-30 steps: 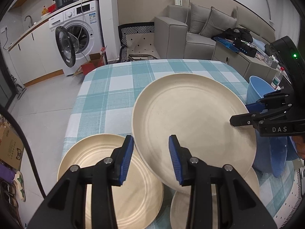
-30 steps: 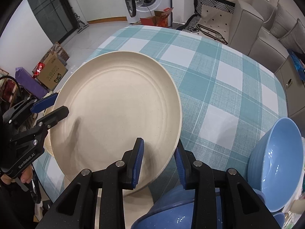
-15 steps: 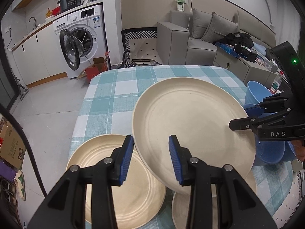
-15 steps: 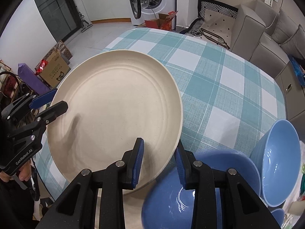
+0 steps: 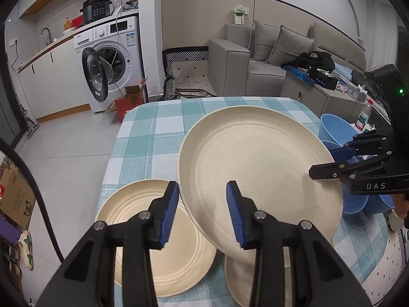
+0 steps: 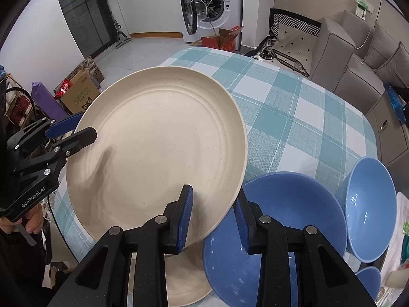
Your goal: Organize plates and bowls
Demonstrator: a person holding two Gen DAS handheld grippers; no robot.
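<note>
The left wrist view looks down over the left gripper (image 5: 202, 212), whose blue-padded fingers (image 5: 167, 215) clamp the near rim of a large cream plate (image 5: 255, 176), one finger above and one below the edge. The plate is lifted clear of the table and tilted, its far side higher. Beneath and to the left of it a second cream plate (image 5: 158, 243) lies flat on the checked tablecloth (image 5: 148, 133), and a third plate (image 5: 237, 276) peeks out from under the held one, close to the near edge. On the held plate's opposite rim the right gripper (image 5: 324, 163) bites the edge, its jaws closed onto it. Behind that gripper stand blue bowls (image 5: 332, 128). Farther off are a washing machine (image 5: 112, 58) with its door open and a grey sofa (image 5: 255, 61).

In the right wrist view the right gripper (image 6: 214, 220) pinches the same plate (image 6: 158, 148) at its near rim, the rim caught between the pads. Just right of the fingers a blue bowl (image 6: 288, 220) sits tilted, overlapping another cream plate (image 6: 179, 281) below. A second blue bowl (image 6: 368, 204) stands beside it on the right, leaning. Across the plate the left gripper (image 6: 76, 130) grips the far-left rim, with a person's hand (image 6: 30, 222) on its handle. Beyond lies the tablecloth (image 6: 294, 107), then cardboard boxes (image 6: 81, 94) on the floor.
</note>
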